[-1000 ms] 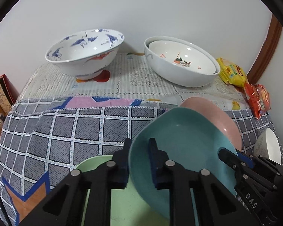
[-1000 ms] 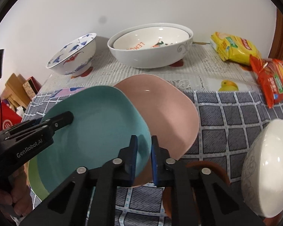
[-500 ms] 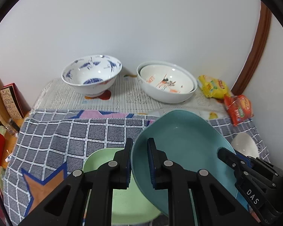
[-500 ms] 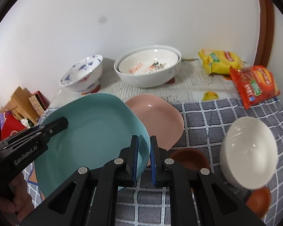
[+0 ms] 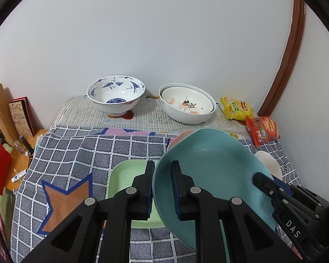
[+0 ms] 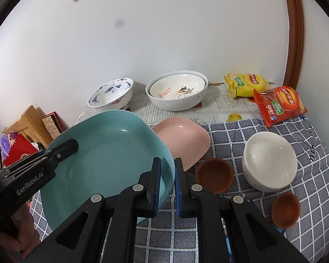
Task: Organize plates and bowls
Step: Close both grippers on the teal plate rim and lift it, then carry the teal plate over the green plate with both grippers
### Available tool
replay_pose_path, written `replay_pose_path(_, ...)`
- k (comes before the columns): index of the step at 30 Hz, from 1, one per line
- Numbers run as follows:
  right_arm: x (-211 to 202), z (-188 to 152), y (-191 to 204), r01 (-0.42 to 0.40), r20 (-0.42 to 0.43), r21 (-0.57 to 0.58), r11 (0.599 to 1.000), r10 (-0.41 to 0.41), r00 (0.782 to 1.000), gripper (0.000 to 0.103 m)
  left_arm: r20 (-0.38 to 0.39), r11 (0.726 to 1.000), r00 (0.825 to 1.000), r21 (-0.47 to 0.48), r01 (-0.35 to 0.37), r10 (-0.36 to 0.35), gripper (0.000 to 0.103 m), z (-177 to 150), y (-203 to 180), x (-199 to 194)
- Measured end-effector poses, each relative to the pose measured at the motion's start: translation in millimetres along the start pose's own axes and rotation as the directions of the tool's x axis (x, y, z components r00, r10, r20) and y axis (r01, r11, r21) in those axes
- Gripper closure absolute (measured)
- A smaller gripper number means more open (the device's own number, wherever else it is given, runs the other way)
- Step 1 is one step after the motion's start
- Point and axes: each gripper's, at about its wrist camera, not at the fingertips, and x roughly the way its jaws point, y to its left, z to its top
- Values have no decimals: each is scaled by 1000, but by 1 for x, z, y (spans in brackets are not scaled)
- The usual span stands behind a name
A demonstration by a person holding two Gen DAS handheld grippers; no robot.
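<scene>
Both grippers hold the teal plate (image 6: 103, 153) aloft over the desk (image 6: 263, 225), tilted. The left gripper (image 5: 162, 188) is clamped on its rim at 9 o'clock; the right gripper (image 6: 167, 186) is pinched on the rim at 4 o'clock. Below lie a green plate (image 5: 125, 175) and, at 1 o'clock of the teal plate, a pink plate (image 6: 186, 138).

From my left wrist cam the teal plate (image 5: 210, 175) hides most of the pink plate (image 5: 182, 134) & part of the white bowl (image 5: 270, 166). Green plate (image 5: 127, 175) partly behind left tongs (image 5: 162, 188). Small items at far left: can't ID.
</scene>
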Motion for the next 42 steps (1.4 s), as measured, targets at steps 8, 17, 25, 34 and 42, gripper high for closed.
replay_pose_path(8, -9, -9, 13, -2, -3, -2, 1000, 2, 1000, 91, 8, 1000, 1000, -13, 0, 0, 88, -10, 11, -14)
replay_pose_path(17, -5, -15, 29, -14, -17, -21, 1000, 14, 1000, 91, 1, 999, 1000, -38, -9, 9, 88, -18, 30, -16)
replay_pose_path(25, 11, -23, 42, -23, -55, -30, 999, 21, 998, 91, -25, 998, 1000, -67, -20, 18, 88, -29, 48, -9)
replay_pose_path(34, 31, -33, 56, -28, -101, -56, 998, 22, 995, 91, -66, 994, 998, -105, -32, 26, 88, -42, 69, 7)
replay_pose_path(42, 55, -42, 62, -35, -153, -70, 997, 24, 988, 91, -113, 990, 993, -130, -50, 35, 88, -52, 85, 26)
